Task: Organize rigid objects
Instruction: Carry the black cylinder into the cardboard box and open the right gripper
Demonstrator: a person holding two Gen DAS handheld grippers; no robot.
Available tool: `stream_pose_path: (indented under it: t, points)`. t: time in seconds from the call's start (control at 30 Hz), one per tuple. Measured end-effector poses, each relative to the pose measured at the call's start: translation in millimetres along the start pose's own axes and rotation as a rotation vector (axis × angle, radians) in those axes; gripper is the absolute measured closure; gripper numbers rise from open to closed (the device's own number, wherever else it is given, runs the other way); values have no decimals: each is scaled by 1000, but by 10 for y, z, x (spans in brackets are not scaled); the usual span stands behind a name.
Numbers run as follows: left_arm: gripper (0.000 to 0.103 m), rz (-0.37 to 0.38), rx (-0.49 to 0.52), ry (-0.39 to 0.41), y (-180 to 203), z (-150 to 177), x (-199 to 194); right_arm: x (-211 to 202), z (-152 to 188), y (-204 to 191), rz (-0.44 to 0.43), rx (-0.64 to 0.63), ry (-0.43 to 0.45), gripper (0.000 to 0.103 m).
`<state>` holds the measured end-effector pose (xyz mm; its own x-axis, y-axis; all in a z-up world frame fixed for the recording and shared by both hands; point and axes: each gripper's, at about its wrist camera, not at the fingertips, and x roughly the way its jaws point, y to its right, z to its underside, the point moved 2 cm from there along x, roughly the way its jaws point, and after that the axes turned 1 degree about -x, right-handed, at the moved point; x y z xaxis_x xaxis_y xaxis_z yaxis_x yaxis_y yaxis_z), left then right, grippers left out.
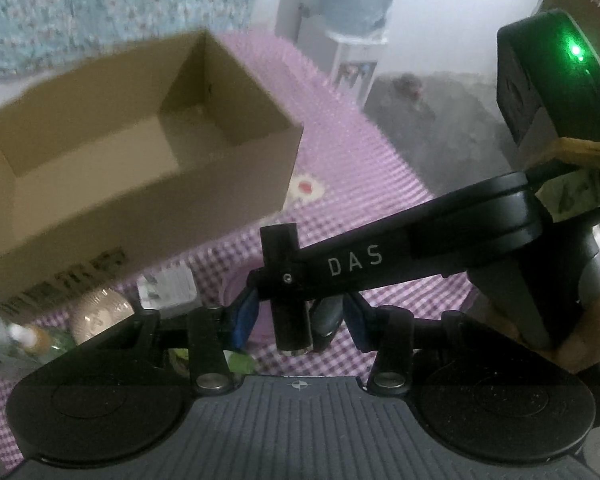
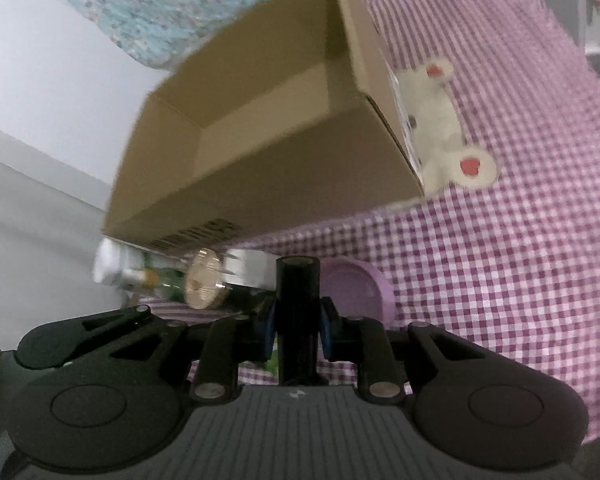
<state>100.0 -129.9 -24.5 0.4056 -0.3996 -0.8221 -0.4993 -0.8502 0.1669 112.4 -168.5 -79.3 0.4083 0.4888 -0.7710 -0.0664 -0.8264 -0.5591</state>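
Right wrist view: my right gripper [image 2: 298, 330] clamped the stiff, smooth, light black plastic cylinder [image 2: 297, 312] mid-length, while my left gripper [image 1: 300, 316] stood apart around it, before the open brown cardboard box [image 2: 260, 128].

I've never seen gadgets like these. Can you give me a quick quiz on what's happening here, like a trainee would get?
1. True or false: the cardboard box already holds several items.
2. What does the right gripper clamp? A) a spoon B) a black cylinder C) a teacup
3. Fill in: the cloth under the box is checked white and ____.

Key: 1 false, the part of the inside that shows looks empty; 2 B; 3 purple.
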Motion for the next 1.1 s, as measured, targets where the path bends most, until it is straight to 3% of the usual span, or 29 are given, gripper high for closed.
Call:
stream_pose_path:
  t: [0.2, 0.43, 0.63, 0.87, 1.1]
  points:
    - [55, -30, 8, 137, 10, -118, -514, -530, -66, -420, -18, -73, 108, 79]
    - [55, -156, -64, 238, -378, -438, -907, -658, -519, -1010, -108, -181, 164, 79]
    - [53, -239, -206, 197, -1051, -808, -724, -103, -1001, -1383, -149, -236, 96, 79]
    - [53, -348, -303, 65, -1624, -919, -294, 971, -1500, -1301, -123, -140, -122, 79]
    - [50, -391, -351, -19, -1887, -912, -121, 1671, -1573, -1191, -73, -106, -270, 79]
